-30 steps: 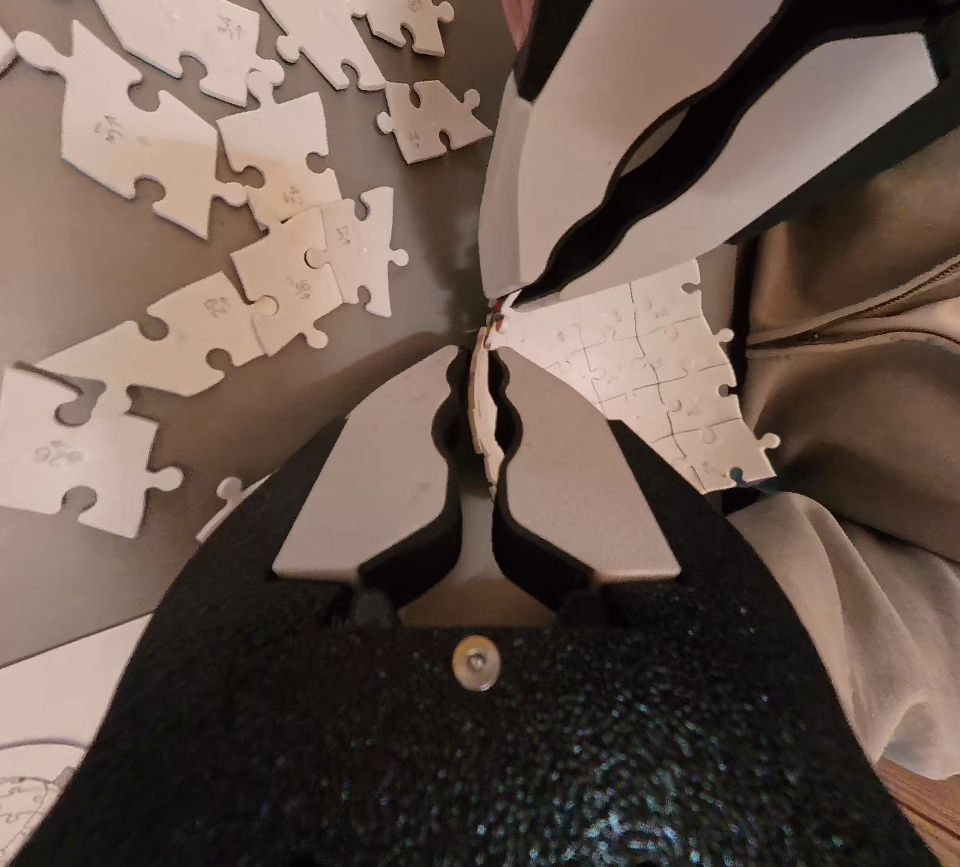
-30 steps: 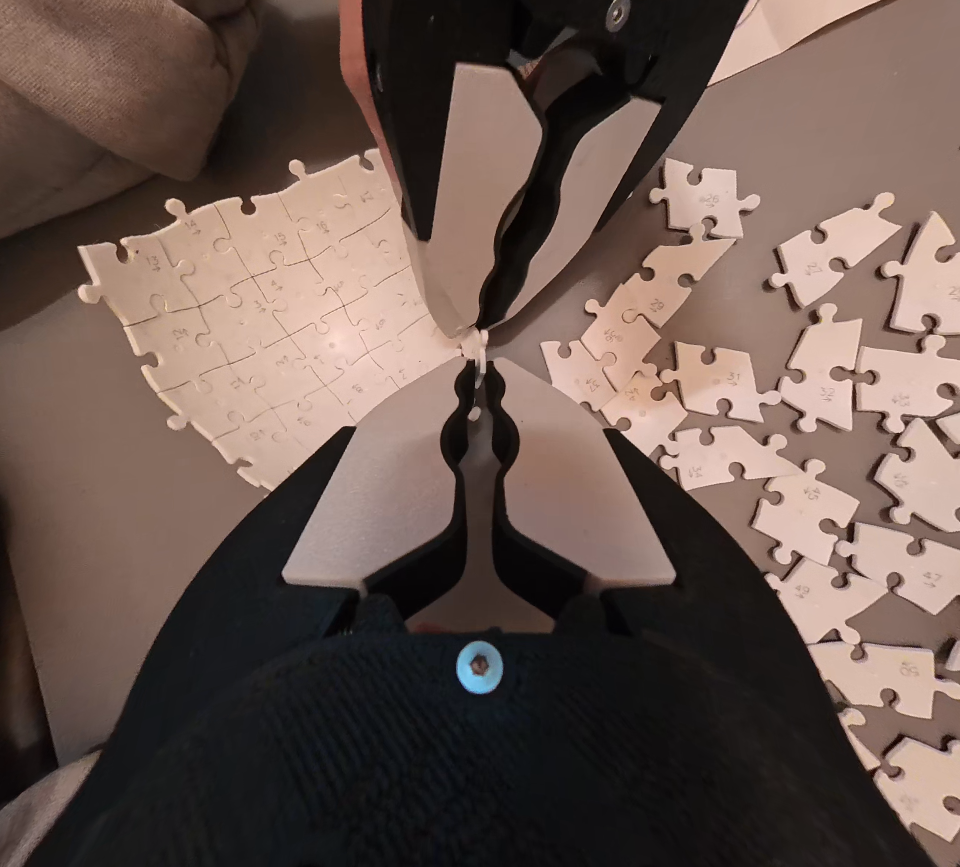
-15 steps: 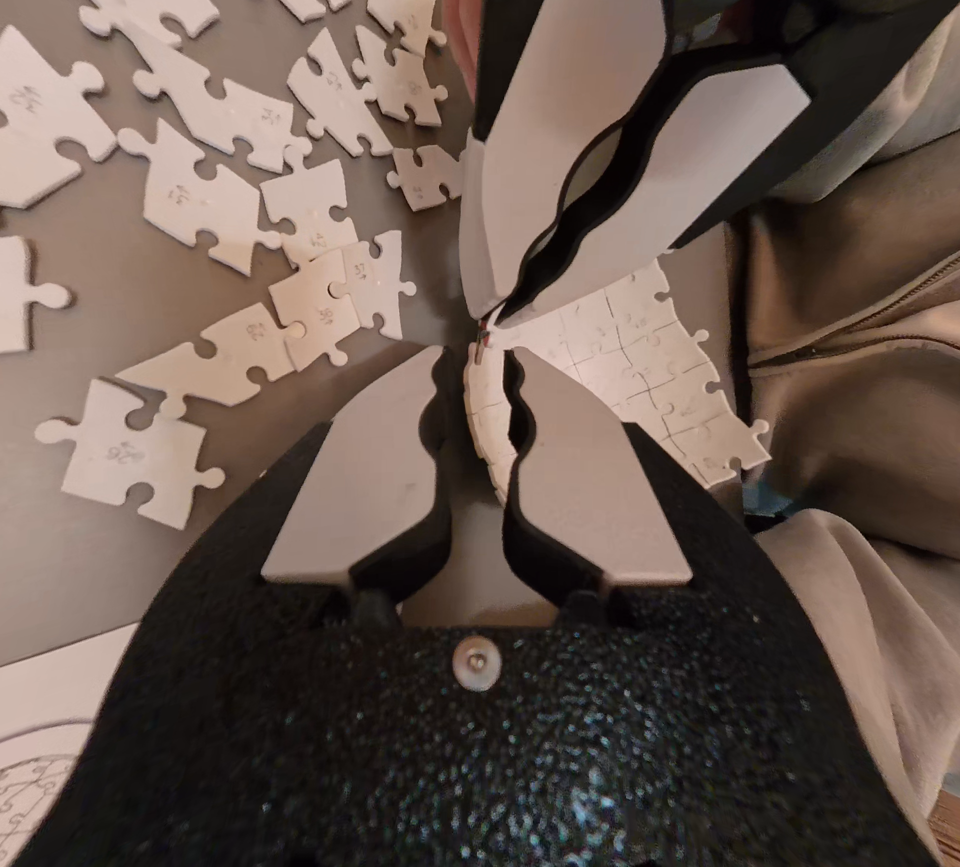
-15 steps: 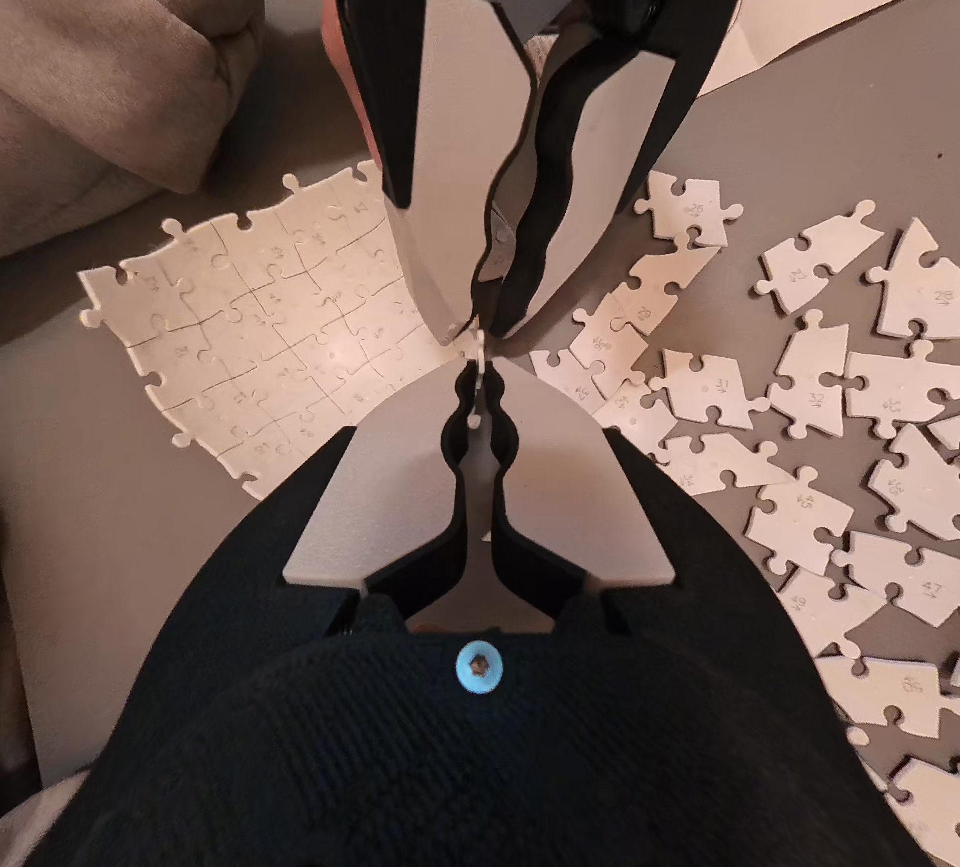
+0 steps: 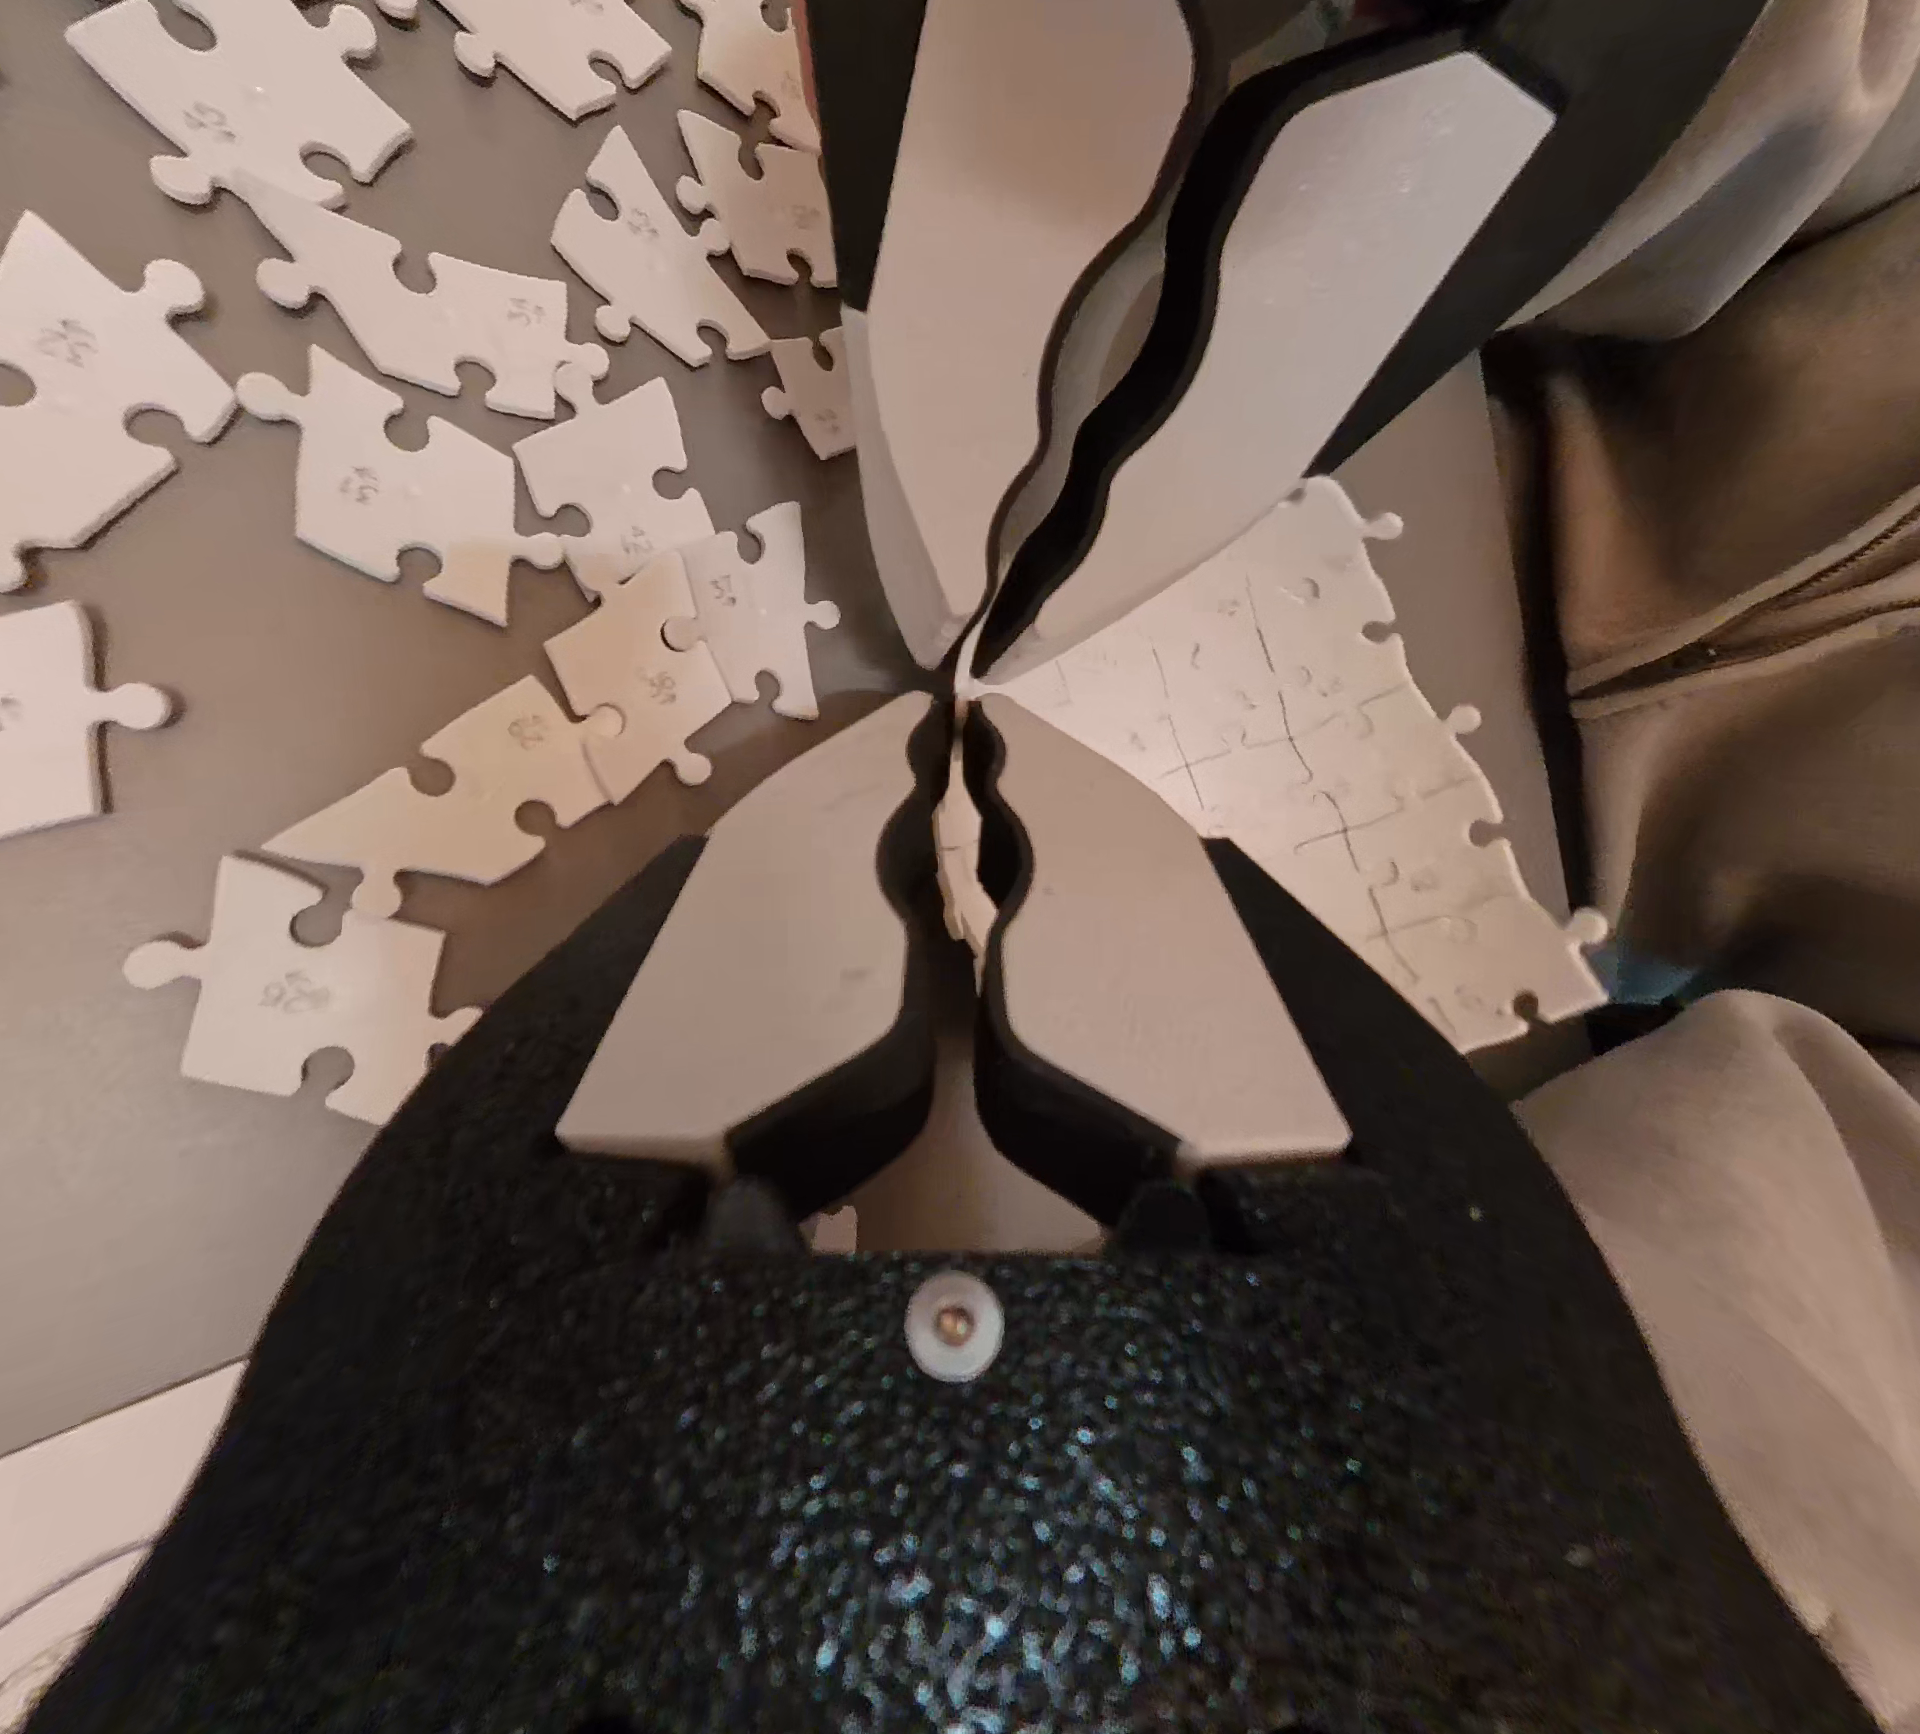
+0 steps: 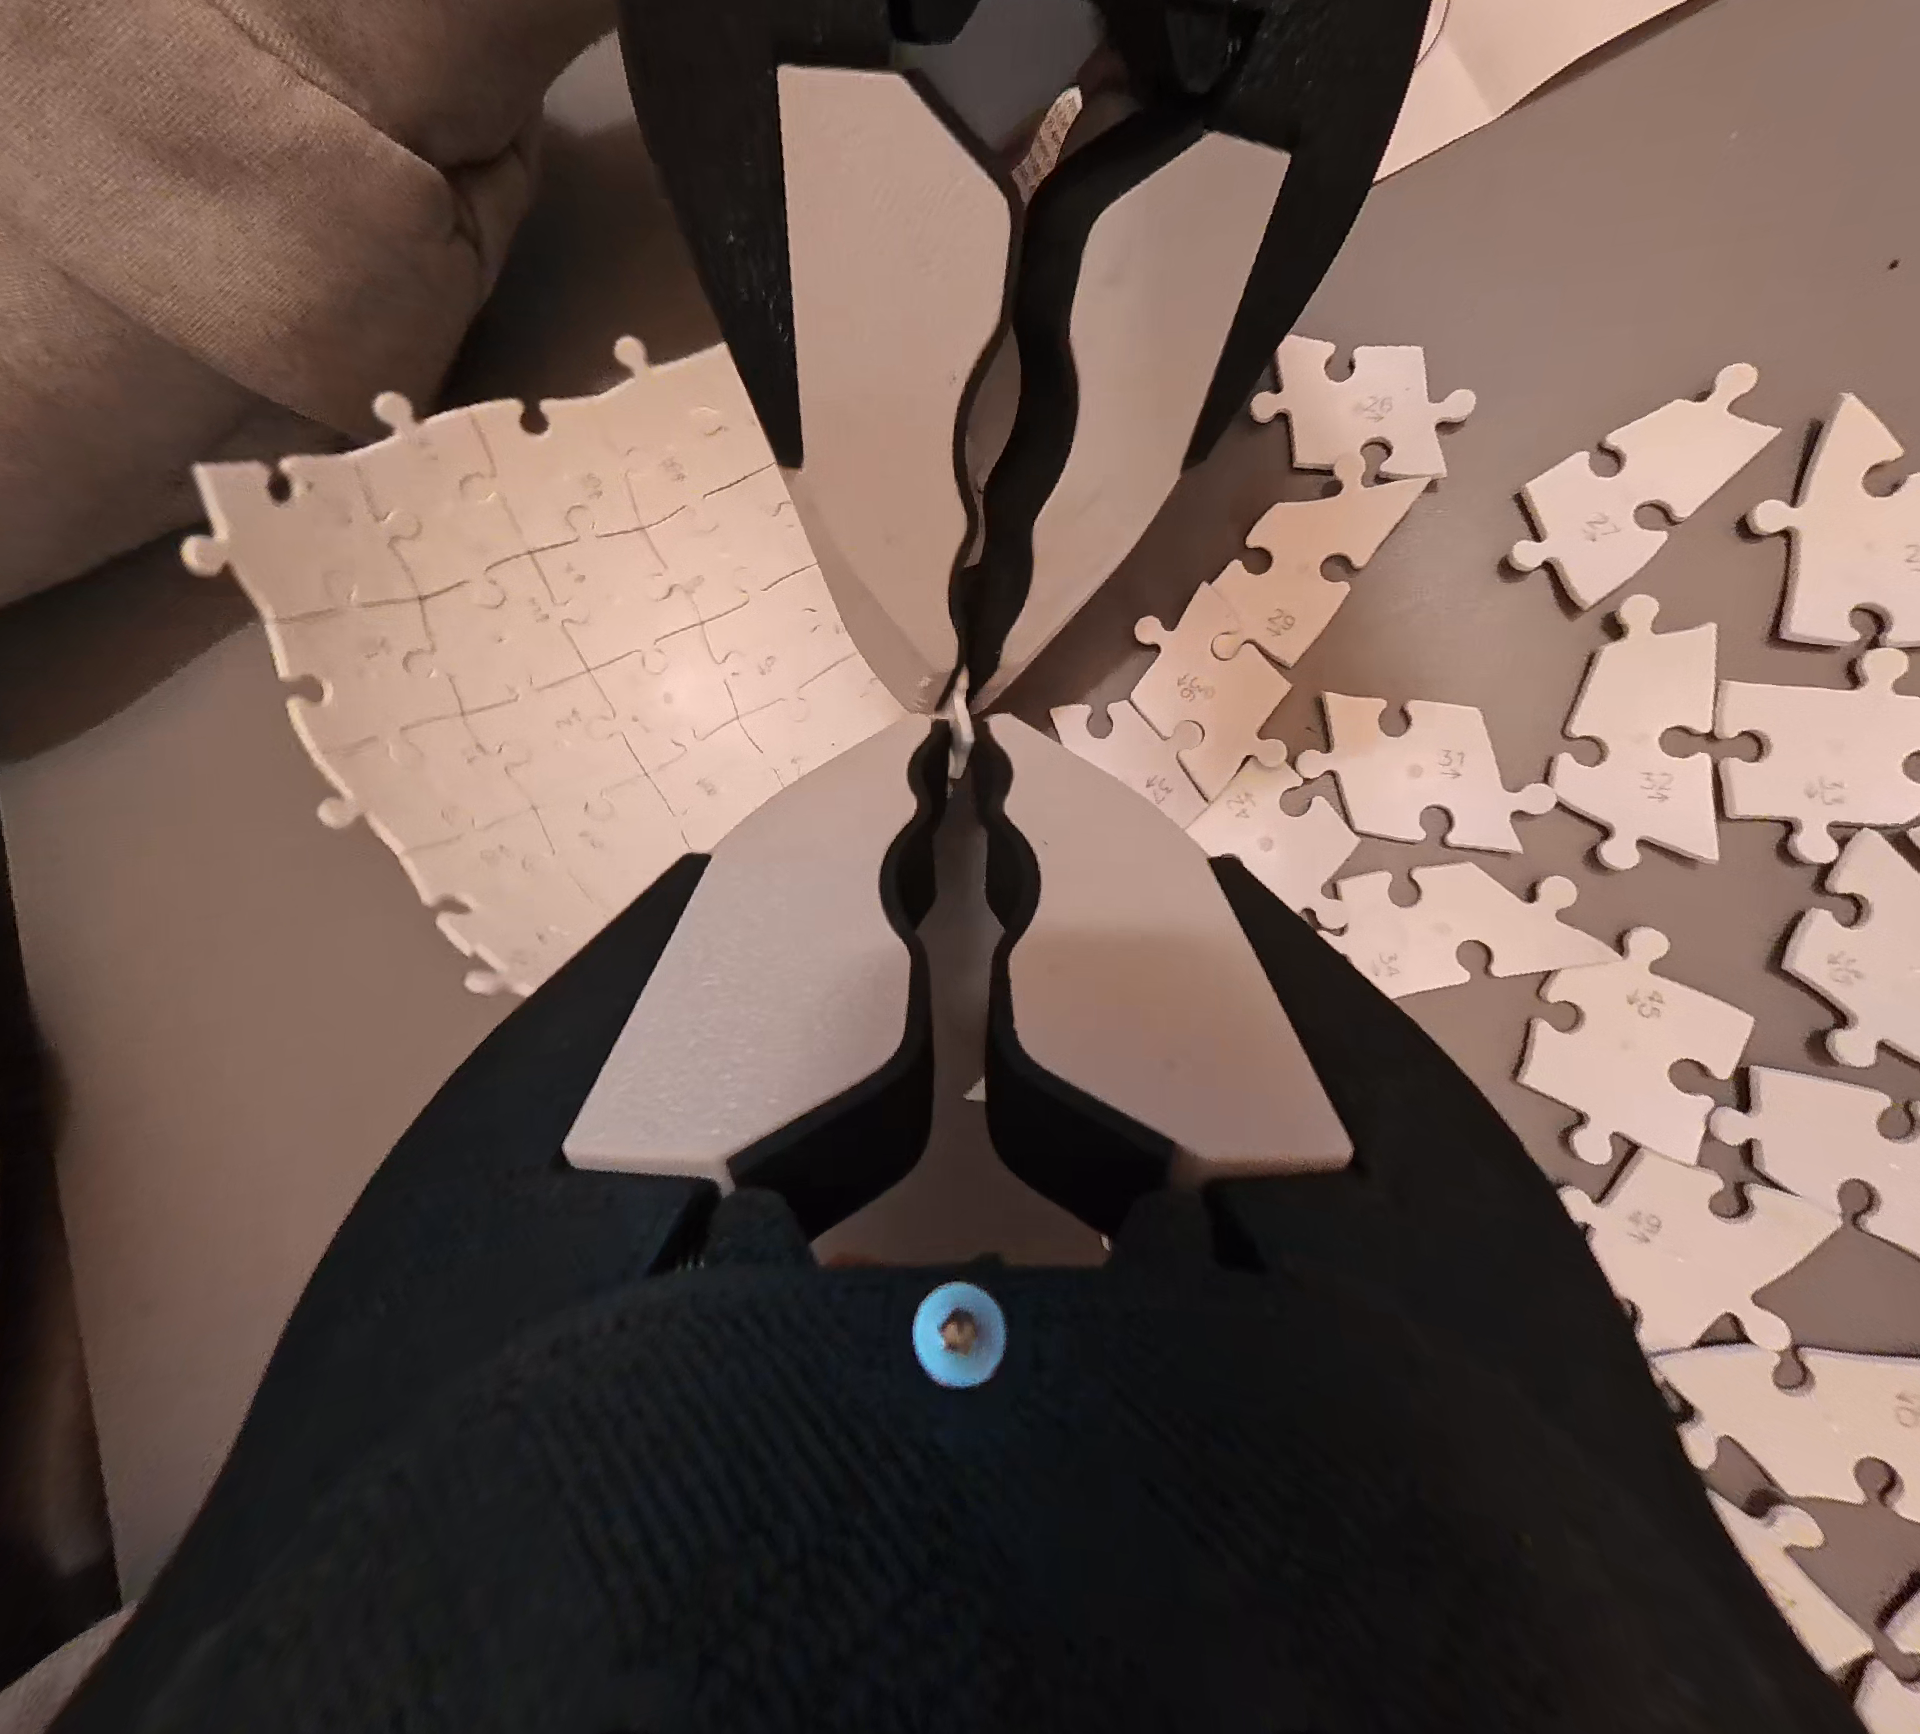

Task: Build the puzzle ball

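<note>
Both hand-held grippers meet tip to tip above the tabletop (image 5: pixel 260 1165). The left hand-held gripper (image 5: pixel 954 728) pinches the assembled puzzle panel (image 5: pixel 1330 749), spreading toward 3 o'clock; the right hand-held gripper (image 6: pixel 961 739) pinches a piece (image 6: pixel 962 726) at its edge.

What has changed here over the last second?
The right tool swung from a slant to nearly head-on with the left tool, tips almost meeting. The left tool closed tighter on the joined panel. Unchanged: the right tool grips a small piece; the loose pieces lie scattered.
</note>
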`<state>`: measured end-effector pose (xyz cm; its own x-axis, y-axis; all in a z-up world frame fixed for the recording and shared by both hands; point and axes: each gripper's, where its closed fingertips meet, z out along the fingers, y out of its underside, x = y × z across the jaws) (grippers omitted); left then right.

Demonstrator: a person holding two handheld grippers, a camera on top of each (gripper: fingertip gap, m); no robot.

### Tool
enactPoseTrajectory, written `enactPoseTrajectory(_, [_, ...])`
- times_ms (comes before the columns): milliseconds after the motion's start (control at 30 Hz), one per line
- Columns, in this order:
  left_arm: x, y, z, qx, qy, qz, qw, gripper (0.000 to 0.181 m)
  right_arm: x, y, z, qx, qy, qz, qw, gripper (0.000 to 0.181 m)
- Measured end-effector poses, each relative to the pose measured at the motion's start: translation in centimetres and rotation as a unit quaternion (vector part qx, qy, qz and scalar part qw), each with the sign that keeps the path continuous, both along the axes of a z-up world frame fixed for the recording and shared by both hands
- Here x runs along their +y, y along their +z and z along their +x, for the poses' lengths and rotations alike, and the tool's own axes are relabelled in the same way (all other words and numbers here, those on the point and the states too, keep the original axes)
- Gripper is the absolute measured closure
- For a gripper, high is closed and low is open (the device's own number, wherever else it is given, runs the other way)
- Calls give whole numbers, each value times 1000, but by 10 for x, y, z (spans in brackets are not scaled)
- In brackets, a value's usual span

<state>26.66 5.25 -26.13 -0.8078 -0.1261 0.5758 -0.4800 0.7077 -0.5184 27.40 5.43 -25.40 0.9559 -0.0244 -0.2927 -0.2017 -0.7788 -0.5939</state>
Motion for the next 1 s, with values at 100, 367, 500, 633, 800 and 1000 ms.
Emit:
enactPoseTrajectory(100, [1, -1, 0, 7, 6, 6, 1000, 180, -1, -1, 1, -1, -6, -3, 1000, 175])
enactPoseTrajectory(367, [2, 0, 2, -8, 6, 10, 1000, 180, -17, 4, -2, 55, -62, -19, 996, 156])
enactPoseTrajectory(500, [2, 0, 2, -17, 0, 10, 1000, 180, -19, -5, -12, 102, -47, -35, 993, 162])
enactPoseTrajectory(633, [2, 1, 1, -28, -8, 8, 1000, 180, -17, -11, -17, 109, -31, -39, 993, 166])
enactPoseTrajectory(800, [3, 1, 0, -33, -14, 4, 999, 180, -12, -12, -16, 130, -32, -22, 991, 176])
enactPoseTrajectory(1000, [5, -2, 2, -38, -13, 11, 999, 179, -10, -14, -14, 131, -26, -9, 991, 176])
